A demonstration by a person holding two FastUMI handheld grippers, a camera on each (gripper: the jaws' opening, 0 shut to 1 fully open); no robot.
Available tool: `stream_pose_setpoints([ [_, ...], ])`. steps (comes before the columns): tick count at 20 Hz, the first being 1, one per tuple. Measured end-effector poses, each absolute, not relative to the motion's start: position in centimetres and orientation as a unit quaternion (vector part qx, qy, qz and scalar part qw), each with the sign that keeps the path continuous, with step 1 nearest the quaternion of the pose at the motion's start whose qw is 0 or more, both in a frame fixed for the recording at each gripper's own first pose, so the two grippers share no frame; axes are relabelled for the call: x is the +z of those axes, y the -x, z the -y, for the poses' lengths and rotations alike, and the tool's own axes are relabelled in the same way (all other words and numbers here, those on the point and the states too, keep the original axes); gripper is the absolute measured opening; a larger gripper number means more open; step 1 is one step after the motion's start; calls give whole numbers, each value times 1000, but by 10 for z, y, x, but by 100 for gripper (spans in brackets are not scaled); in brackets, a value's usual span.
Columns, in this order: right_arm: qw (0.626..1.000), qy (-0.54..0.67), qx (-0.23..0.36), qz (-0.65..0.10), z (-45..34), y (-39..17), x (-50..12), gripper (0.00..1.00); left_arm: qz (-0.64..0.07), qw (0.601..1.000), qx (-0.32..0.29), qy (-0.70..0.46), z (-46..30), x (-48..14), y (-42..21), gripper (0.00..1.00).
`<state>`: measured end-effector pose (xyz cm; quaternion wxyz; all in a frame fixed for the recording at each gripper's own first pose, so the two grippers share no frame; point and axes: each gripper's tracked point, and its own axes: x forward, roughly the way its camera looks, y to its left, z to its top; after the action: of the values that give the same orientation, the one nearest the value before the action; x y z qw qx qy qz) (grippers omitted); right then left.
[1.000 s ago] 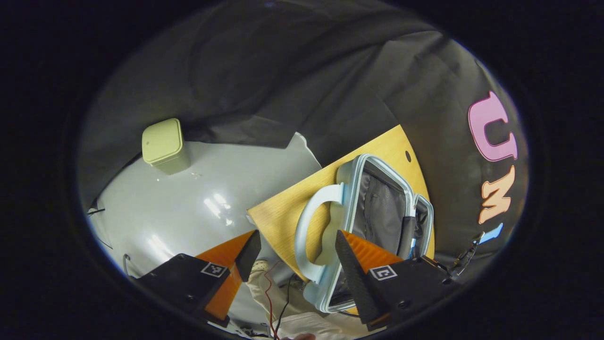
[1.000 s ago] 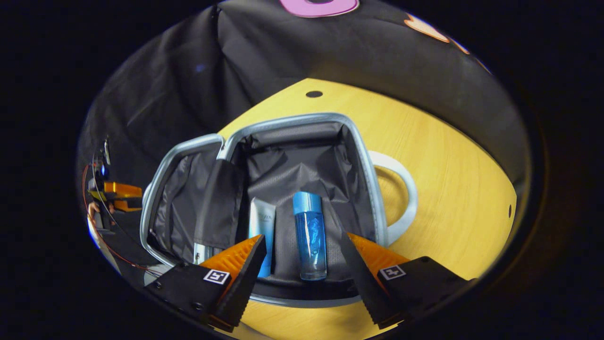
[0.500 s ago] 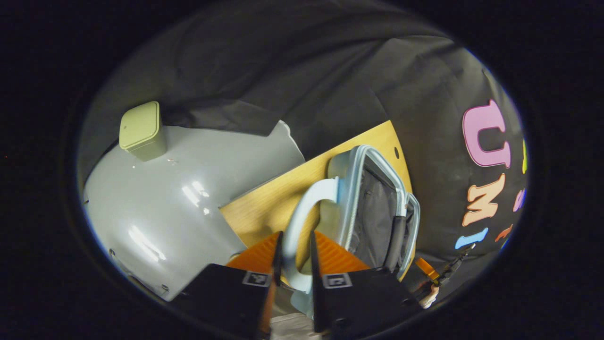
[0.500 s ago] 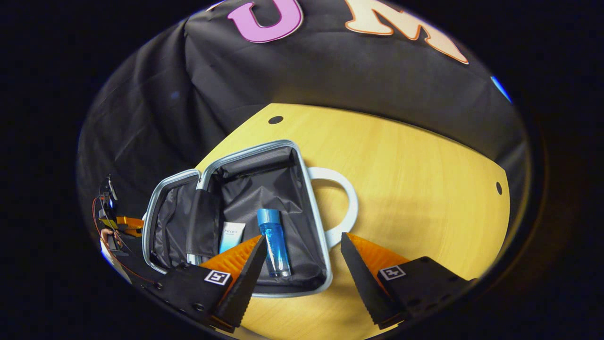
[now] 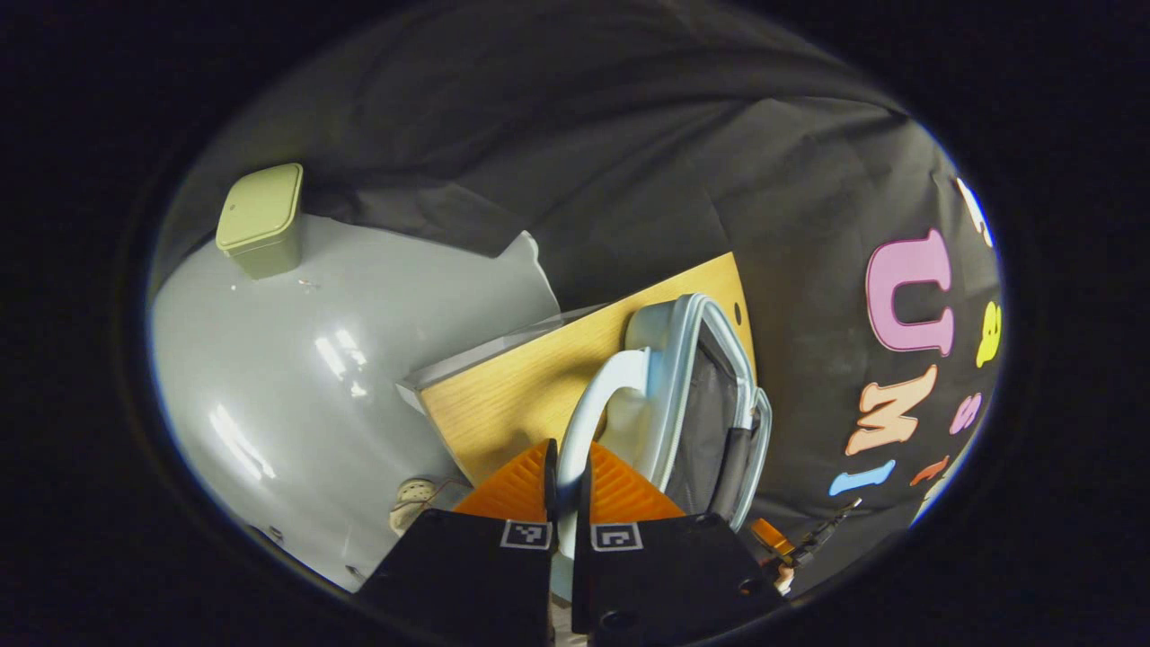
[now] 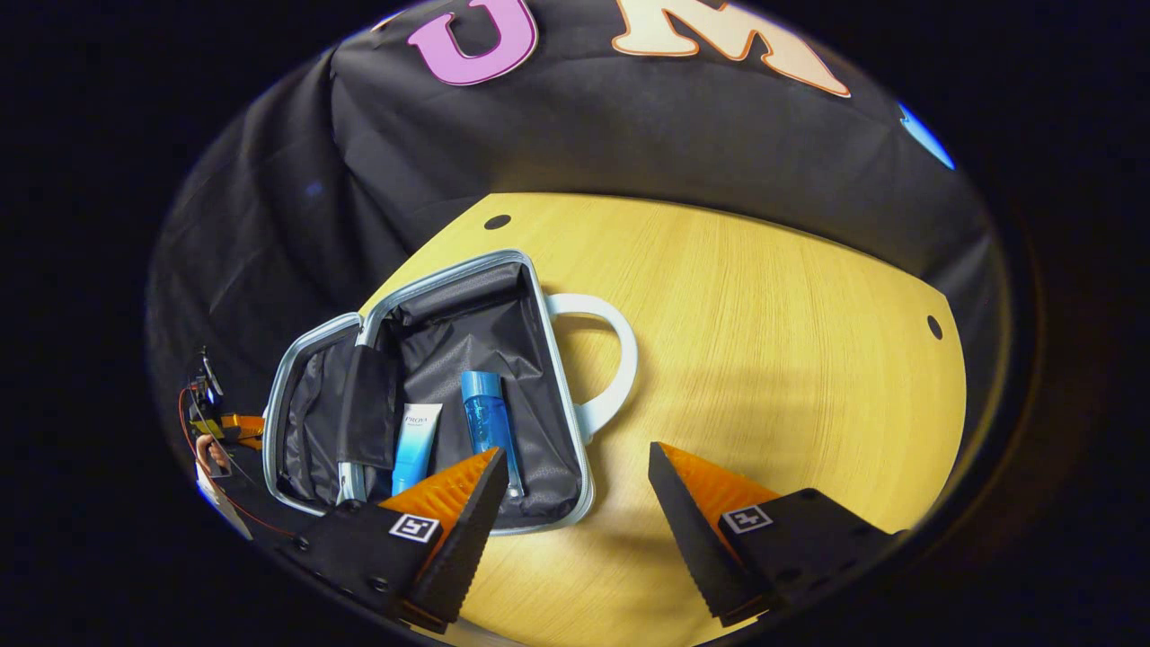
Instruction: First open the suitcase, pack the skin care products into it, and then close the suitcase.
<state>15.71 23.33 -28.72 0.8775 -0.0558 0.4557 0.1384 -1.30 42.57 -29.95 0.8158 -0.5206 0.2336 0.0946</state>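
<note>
The suitcase (image 6: 431, 395) is seen lying open on the wooden table (image 6: 764, 323) in the right gripper view, with its two lined halves spread apart and its pale loop handle (image 6: 602, 359) resting flat on the wood on the side toward the table's middle. The right gripper (image 6: 575, 503) is held above the table with its fingers spread wide and nothing between them; the suitcase lies ahead of it and to its left, and one finger overlaps the near edge of the case in the picture.

In the left gripper view the left gripper (image 5: 568, 481) is closed narrowly on the handle (image 5: 593, 404), with both fingers pressed against the pale loop from either side. The suitcase (image 5: 701, 395) extends forward and to the right of the fingers, seen edge-on, with its dark lining visible.

Two skin care products are counted inside the larger half: one blue bottle (image 6: 485, 418), lying lengthwise, and one white-and-blue tube (image 6: 415, 440) just beside it on the hinge side. The two items lie side by side; whether they touch cannot be determined.

The table is light wood with small dark holes near its edges. A grey glossy floor (image 5: 296, 359) is seen below the table edge in the left gripper view, and one pale green lidded bin (image 5: 259, 220) stands on it against the black cloth wall (image 5: 539, 135). One suitcase and two grippers are counted
</note>
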Motion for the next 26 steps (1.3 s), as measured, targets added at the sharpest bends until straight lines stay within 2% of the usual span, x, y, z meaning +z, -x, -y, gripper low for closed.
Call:
stream_pose_setpoints([
  [1,879,52,137,-454,-232,-158,-286,94,-232,815,96,523,-425,-298,12,1],
  [2,880,49,135,-453,-231,-159,-286,94,-233,813,102,524,-425,-296,14,1],
  [3,881,46,134,-451,-229,-159,-285,98,-239,809,113,525,-422,-296,14,1],
  [7,885,34,127,-447,-216,-155,-283,98,-233,814,129,517,-414,-270,14,1],
  [14,895,17,102,-434,-170,-148,-270,98,-187,848,121,480,-387,-178,20,0],
  [15,896,20,99,-433,-164,-147,-270,98,-183,857,125,466,-382,-169,18,5],
  [16,896,25,97,-433,-154,-144,-271,98,-180,864,124,454,-372,-157,16,0],
  [21,897,34,97,-431,-123,-131,-264,98,-144,896,70,414,-309,-77,-5,1],
  [22,897,35,96,-429,-115,-129,-261,94,-138,901,57,406,-294,-64,-12,1],
  [23,900,35,95,-424,-109,-128,-256,98,-137,908,46,394,-282,-57,-20,0],
  [24,902,34,95,-420,-103,-127,-252,98,-138,913,38,381,-269,-51,-26,0],
  [25,904,31,95,-415,-97,-126,-246,94,-137,916,29,376,-254,-46,-33,1],
  [26,906,27,94,-411,-90,-124,-241,94,-136,917,14,376,-239,-37,-41,1],
])
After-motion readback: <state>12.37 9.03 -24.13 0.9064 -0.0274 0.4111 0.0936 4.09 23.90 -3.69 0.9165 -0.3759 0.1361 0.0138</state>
